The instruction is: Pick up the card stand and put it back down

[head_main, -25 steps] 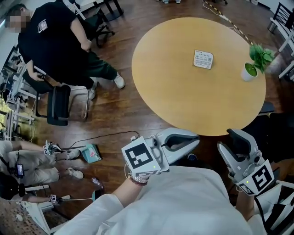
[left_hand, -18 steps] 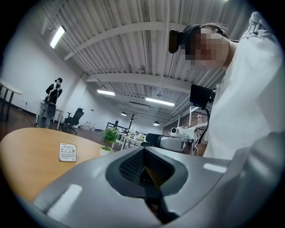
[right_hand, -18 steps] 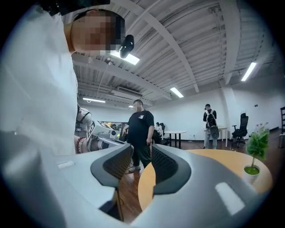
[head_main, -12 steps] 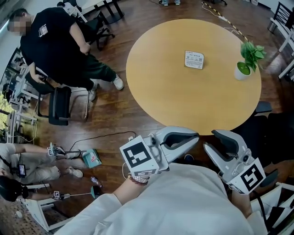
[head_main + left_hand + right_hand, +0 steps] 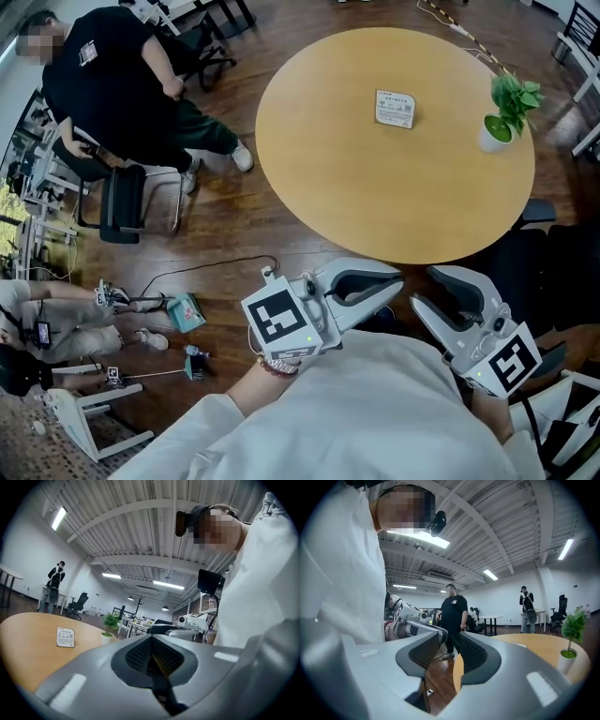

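The card stand point(image 5: 395, 109), a small white printed card, stands upright on the round wooden table point(image 5: 356, 169), toward its far side. It also shows in the left gripper view as the card stand point(image 5: 65, 637), far beyond the jaws. My left gripper point(image 5: 398, 281) is held close to my body off the table's near edge, shut with nothing in it point(image 5: 152, 656). To its right, my right gripper point(image 5: 422, 292) has its jaws partly apart and narrowing slightly. Only floor shows between them point(image 5: 450, 653). Both grippers are far from the card stand.
A small potted plant point(image 5: 502, 131) in a white pot stands at the table's right edge. A person in black point(image 5: 112, 84) sits on a chair at the left. Cables and a teal box point(image 5: 187, 312) lie on the wooden floor. Another seated person's legs point(image 5: 56, 319) are at far left.
The table and card stand have shifted left and up in the head view. My right gripper has moved left, closer to the left gripper. The left gripper has barely moved.
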A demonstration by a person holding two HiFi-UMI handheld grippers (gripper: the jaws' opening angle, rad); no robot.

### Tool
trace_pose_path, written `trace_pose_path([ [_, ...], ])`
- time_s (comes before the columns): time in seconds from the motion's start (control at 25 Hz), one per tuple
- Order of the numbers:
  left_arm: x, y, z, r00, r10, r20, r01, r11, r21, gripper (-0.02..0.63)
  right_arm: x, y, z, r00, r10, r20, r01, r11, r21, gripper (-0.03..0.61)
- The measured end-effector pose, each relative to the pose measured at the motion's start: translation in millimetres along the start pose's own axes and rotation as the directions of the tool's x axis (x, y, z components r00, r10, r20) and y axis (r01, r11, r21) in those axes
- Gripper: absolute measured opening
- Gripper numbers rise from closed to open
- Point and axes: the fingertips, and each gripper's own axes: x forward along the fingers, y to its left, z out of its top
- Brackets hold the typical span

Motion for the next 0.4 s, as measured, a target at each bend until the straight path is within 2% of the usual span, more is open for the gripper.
trace_pose_path([
  [0.2,4,1,-8,1.000,0.012,-0.028,-0.012,1.000,0.011,-0.018,-1,0,8,0.999,0.015,0.030,-0.015,1.000,0.015,0.137],
  [0.4,16,2,1,1.000,0.012,0.004,-0.012,1.000,0.004,-0.018,-18,-15,19,0.996,-0.035,0.079,0.029,0.996,0.079,0.137],
])
